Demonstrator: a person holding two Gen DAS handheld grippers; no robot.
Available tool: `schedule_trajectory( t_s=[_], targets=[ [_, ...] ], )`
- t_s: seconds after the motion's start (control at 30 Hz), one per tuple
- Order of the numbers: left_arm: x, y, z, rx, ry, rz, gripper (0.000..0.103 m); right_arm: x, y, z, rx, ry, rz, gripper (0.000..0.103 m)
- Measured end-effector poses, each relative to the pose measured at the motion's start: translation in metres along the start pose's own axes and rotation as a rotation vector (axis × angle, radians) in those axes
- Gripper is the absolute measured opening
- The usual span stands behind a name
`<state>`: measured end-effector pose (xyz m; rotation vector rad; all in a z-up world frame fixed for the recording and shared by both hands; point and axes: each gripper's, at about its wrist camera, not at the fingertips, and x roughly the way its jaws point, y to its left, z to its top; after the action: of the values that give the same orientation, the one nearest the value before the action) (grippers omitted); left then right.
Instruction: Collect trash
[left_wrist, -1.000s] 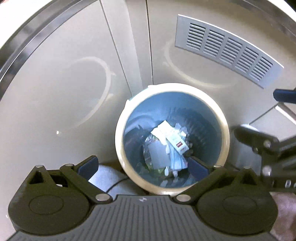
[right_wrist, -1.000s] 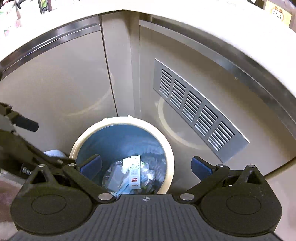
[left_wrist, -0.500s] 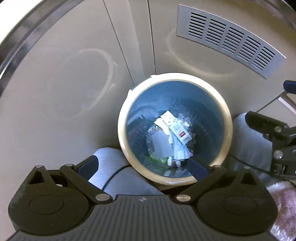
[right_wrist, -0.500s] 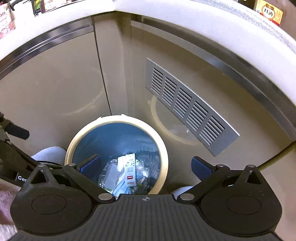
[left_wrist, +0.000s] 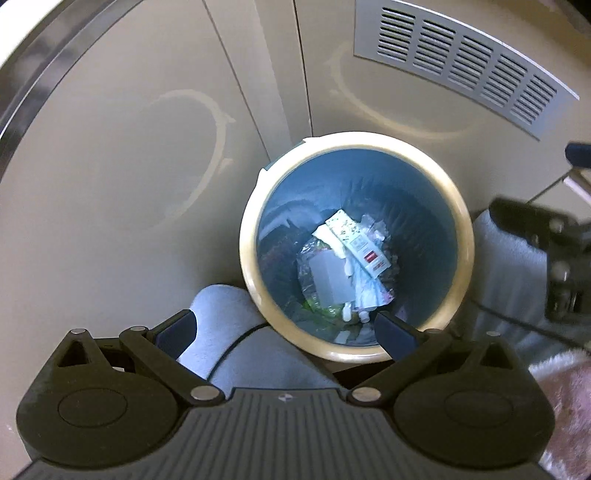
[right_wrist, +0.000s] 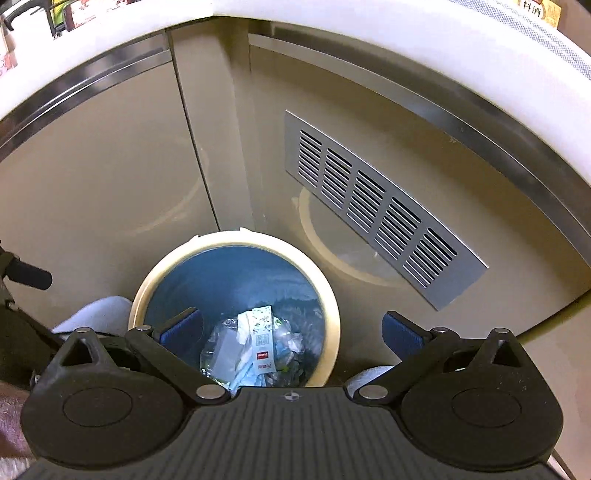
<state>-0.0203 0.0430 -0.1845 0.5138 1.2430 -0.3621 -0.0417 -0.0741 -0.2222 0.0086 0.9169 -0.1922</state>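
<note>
A round bin with a cream rim and a blue liner stands on the floor in a cabinet corner. It holds trash: a white wrapper with a red label, clear plastic and paper. The bin rim and the trash also show in the right wrist view. My left gripper is open and empty above the bin's near edge. My right gripper is open and empty above the bin. The right gripper shows at the right edge of the left wrist view.
Beige cabinet doors meet in a corner behind the bin. A grey vent grille is on the right panel. A white countertop edge runs above. The person's grey slippers stand beside the bin.
Both grippers have risen and drawn back from the bin, so it looks smaller and farther. The slippers have come into view. Both stay open and empty.
</note>
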Motion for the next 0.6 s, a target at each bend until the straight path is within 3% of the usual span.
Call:
schedule_trajectory(
  t_s=[0.6],
  targets=[
    [-0.0011, -0.0022, 0.0031, -0.026, -0.001, -0.016, 0.102, 0.0031, 0.0048, -0.0011, -0.054, 0.004, -0.006, 0.103]
  ],
)
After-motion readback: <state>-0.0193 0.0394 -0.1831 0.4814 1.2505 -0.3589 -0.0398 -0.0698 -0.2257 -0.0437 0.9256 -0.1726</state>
